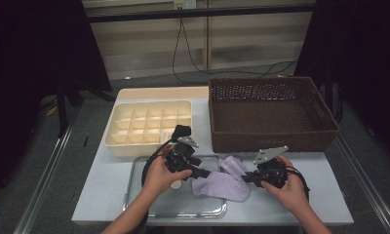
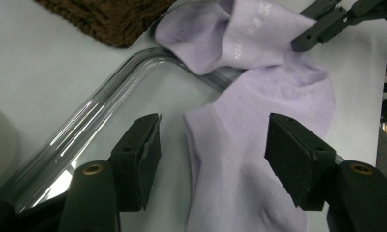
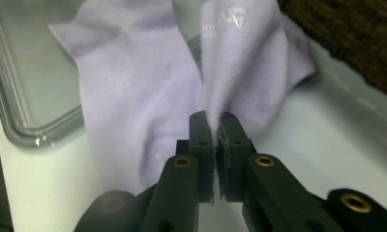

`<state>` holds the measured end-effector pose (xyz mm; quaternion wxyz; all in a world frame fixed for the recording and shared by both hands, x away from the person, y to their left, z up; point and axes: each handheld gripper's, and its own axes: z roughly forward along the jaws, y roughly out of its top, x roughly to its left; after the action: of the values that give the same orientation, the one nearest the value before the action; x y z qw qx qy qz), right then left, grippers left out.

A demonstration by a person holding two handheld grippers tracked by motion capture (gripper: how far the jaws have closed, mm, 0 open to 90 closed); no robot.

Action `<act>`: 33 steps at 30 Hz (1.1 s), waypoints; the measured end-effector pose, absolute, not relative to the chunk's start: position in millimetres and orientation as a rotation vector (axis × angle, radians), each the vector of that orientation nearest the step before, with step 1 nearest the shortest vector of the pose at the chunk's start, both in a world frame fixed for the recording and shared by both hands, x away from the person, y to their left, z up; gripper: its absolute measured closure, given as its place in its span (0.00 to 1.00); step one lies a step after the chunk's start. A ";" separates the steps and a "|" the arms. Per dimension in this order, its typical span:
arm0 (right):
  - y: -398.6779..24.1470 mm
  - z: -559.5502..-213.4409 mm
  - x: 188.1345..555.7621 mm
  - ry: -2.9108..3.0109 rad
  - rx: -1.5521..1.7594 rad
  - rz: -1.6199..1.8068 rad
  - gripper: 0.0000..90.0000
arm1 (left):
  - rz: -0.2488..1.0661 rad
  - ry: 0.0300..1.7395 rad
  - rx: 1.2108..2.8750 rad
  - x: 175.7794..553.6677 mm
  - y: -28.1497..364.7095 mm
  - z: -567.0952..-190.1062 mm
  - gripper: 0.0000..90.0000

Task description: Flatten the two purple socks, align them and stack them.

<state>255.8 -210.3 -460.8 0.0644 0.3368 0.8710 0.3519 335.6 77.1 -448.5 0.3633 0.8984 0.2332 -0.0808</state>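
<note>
1. A lilac sock (image 1: 222,183) lies on the worktop (image 1: 105,190), partly over the right rim of a clear tray (image 1: 149,207) and partly on the bare top beside it. In the high view it sits between the two grippers, just in front of the basket (image 1: 273,112).
2. The sock is rumpled: one end is folded up toward the basket, and the broader end spreads flat toward the tray. In the right gripper view a ridge of its cloth (image 3: 215,106) is lifted into a thin fold.
3. The right gripper (image 3: 214,126) pinches that fold; its jaws are pressed together with only the cloth between them.
4. The left gripper (image 2: 213,145) hangs over the flat end of the sock. Its jaws are spread, one on the tray side and one over the cloth, and the pads press on nothing.
5. In the left gripper view the right gripper's jaws come in at the top right, at the folded end of the sock.
6. A hand holds each gripper from the near edge of the worktop; the left hand (image 1: 161,178) is over the tray, the right hand (image 1: 288,190) to the right of the sock.
7. A cream divider box (image 1: 149,124) stands behind the tray, left of the basket and just beside it.
</note>
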 end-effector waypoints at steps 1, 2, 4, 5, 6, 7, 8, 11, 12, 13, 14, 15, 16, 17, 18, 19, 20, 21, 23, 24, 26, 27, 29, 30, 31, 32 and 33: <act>-211.5 -460.9 254.5 2.625 1.023 1.062 0.97 | -0.213 0.602 2.311 335.6 75.2 -448.6 0.42; -213.6 -460.2 253.4 2.618 1.036 1.056 0.97 | -0.208 0.591 2.314 336.2 73.9 -448.6 0.42; -220.7 -457.1 251.7 2.596 1.058 1.041 0.97 | -0.218 0.582 2.319 336.7 71.4 -448.9 0.42; -224.9 -455.8 250.9 2.586 1.072 1.041 0.97 | -0.221 0.583 2.321 337.0 70.6 -448.8 0.42; -229.4 -455.0 250.5 2.578 1.073 1.043 0.97 | -0.216 0.581 2.325 337.2 69.4 -449.1 0.42; -233.7 -454.8 249.8 2.559 1.091 1.052 0.97 | -0.224 0.574 2.327 337.8 68.8 -449.4 0.42; -238.0 -454.0 249.0 2.548 1.106 1.035 0.97 | -0.227 0.574 2.328 337.7 67.7 -449.6 0.42; -248.9 -453.6 247.7 2.515 1.147 1.053 0.97 | -0.222 0.571 2.333 337.1 64.5 -449.5 0.42; -251.8 -453.1 247.5 2.510 1.151 1.051 0.97 | -0.232 0.563 2.331 337.6 63.9 -449.5 0.42; -254.2 -452.5 247.0 2.497 1.163 1.042 0.97 | -0.231 0.559 2.328 337.8 63.1 -449.4 0.42; -255.8 -452.7 246.6 2.492 1.170 1.049 0.97 | -0.226 0.565 2.323 337.4 62.0 -449.4 0.42; -256.6 -453.4 246.3 2.494 1.171 1.061 0.97 | -0.233 0.555 2.322 338.1 61.3 -449.4 0.42; -256.5 -453.6 245.3 2.492 1.180 1.059 0.97 | -0.237 0.557 2.319 338.1 60.2 -449.4 0.42; -255.5 -454.7 245.1 2.497 1.171 1.077 0.97 | -0.226 0.561 2.321 337.7 58.9 -449.4 0.42; -253.4 -454.8 244.2 2.505 1.167 1.065 0.97 | -0.232 0.562 2.320 337.5 57.7 -449.4 0.42; -250.8 -455.9 244.1 2.515 1.145 1.084 0.97 | -0.236 0.549 2.322 337.9 56.5 -449.5 0.42; -247.2 -456.3 243.2 2.523 1.142 1.079 0.96 | -0.236 0.547 2.324 337.8 55.3 -449.3 0.42; -243.5 -456.4 242.7 2.534 1.120 1.070 0.96 | -0.234 0.540 2.326 337.9 54.2 -449.1 0.42; -237.1 -456.0 241.4 2.550 1.090 1.068 0.94 | -0.249 0.533 2.314 338.5 52.3 -448.1 0.41; -234.5 -456.3 241.0 2.558 1.076 1.089 0.94 | -0.251 0.542 2.296 338.0 50.9 -447.9 0.40; -230.5 -455.1 239.5 2.572 1.054 1.090 0.94 | -0.246 0.527 2.296 337.7 48.7 -447.0 0.40; -229.3 -454.5 238.7 2.576 1.044 1.080 0.94 | -0.251 0.520 2.300 337.4 47.5 -446.5 0.40; -227.8 -454.0 237.3 2.584 1.030 1.087 0.94 | -0.250 0.515 2.294 336.8 44.5 -446.9 0.40; -227.1 -454.0 236.4 2.583 1.026 1.090 0.94 | -0.248 0.511 2.297 336.6 43.1 -447.1 0.40; -226.4 -453.9 235.8 2.586 1.010 1.094 0.94 | -0.248 0.508 2.298 336.2 41.6 -447.2 0.40; -225.6 -453.6 234.6 2.592 1.010 1.093 0.94 | -0.251 0.511 2.299 335.7 40.3 -447.2 0.40; -224.6 -453.9 233.9 2.597 1.001 1.094 0.94 | -0.260 0.501 2.299 335.9 39.1 -447.5 0.40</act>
<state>233.9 -224.6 -453.9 0.0756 0.3338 0.8659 0.3649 335.9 39.1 -447.5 0.3776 0.8992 0.1961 -0.1019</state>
